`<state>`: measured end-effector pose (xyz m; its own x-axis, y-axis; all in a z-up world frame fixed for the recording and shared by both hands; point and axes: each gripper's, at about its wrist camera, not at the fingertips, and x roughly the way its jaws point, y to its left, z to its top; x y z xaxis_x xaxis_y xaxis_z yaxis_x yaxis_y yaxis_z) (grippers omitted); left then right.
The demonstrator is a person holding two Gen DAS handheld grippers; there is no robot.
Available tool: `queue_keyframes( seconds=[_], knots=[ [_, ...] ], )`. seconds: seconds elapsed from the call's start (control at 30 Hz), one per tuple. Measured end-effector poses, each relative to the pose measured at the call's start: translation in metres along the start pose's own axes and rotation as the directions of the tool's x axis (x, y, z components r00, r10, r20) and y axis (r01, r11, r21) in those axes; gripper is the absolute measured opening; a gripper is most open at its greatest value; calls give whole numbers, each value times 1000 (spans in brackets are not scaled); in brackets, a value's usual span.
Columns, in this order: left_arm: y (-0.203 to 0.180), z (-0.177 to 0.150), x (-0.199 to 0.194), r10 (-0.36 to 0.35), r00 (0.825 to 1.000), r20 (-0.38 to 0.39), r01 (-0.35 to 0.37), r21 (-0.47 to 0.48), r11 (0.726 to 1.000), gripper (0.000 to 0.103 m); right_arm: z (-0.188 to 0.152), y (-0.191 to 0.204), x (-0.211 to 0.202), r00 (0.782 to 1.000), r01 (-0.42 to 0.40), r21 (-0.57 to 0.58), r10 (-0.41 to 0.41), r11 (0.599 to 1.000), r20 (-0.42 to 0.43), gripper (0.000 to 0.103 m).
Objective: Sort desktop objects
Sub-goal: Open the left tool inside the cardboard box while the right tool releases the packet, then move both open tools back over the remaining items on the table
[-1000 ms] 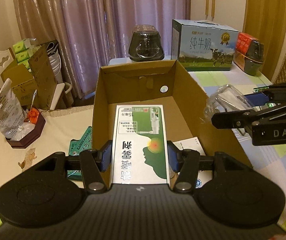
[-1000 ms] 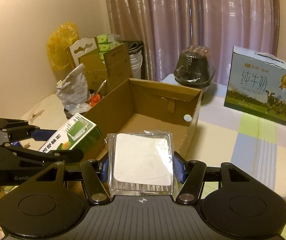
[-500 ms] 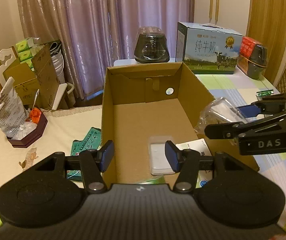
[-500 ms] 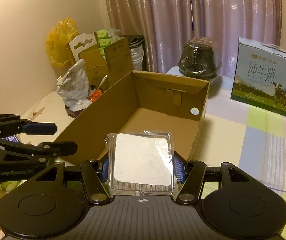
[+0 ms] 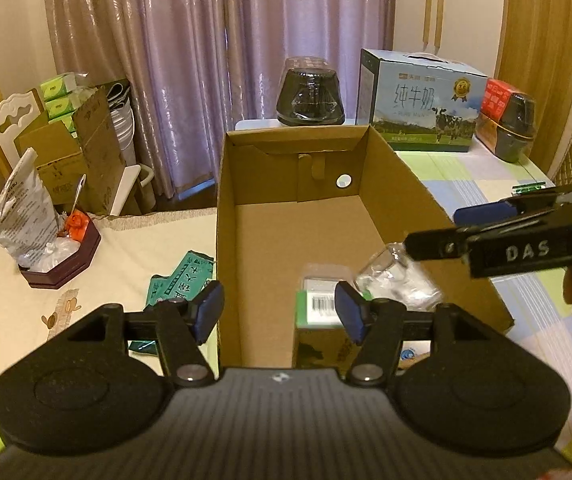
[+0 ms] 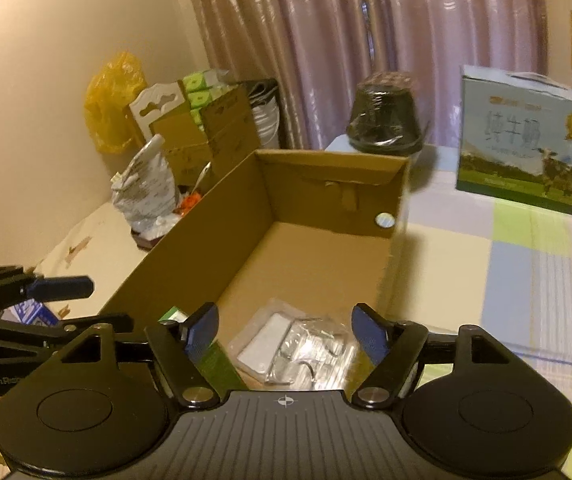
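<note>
An open cardboard box (image 5: pixel 254 240) (image 6: pixel 314 264) stands on the table. My left gripper (image 5: pixel 280 312) is open and empty over the box's near end. A green-and-white carton (image 5: pixel 318 312) (image 6: pixel 216 362) stands on end in the box's near corner. My right gripper (image 6: pixel 286 334) is open and empty above the box; from the left wrist view it reaches in from the right (image 5: pixel 462 236). A clear plastic packet (image 6: pixel 298 354) (image 5: pixel 398 284) lies in the box beside a flat white packet (image 6: pixel 264 346).
A teal packet (image 5: pixel 182 276) lies left of the box. A wooden tray with a foil bag (image 5: pixel 58 248) sits further left. A milk carton case (image 5: pixel 418 100) (image 6: pixel 526 140) and a dark wrapped pot (image 5: pixel 310 98) (image 6: pixel 384 118) stand behind the box.
My left gripper let go of the green-and-white carton, which dropped into the box. My right gripper then opened and let the clear packet fall into the box.
</note>
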<state>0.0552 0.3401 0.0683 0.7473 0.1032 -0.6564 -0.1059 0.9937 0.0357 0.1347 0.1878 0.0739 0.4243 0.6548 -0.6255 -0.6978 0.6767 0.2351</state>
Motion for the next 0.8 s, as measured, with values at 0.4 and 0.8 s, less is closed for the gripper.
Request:
queue_keyframes(
  seconds=[0.4,0.8],
  knots=[
    [-29,-7,-26,-16,1000,16,16,2,1000,67,-44,-58,-80,993,109,78,-112,991,28,84],
    [-97,-8,-47,-94,995,18,93,49,994,80,-97,-121,-154,974,224,193,-228,955,1,94]
  ],
)
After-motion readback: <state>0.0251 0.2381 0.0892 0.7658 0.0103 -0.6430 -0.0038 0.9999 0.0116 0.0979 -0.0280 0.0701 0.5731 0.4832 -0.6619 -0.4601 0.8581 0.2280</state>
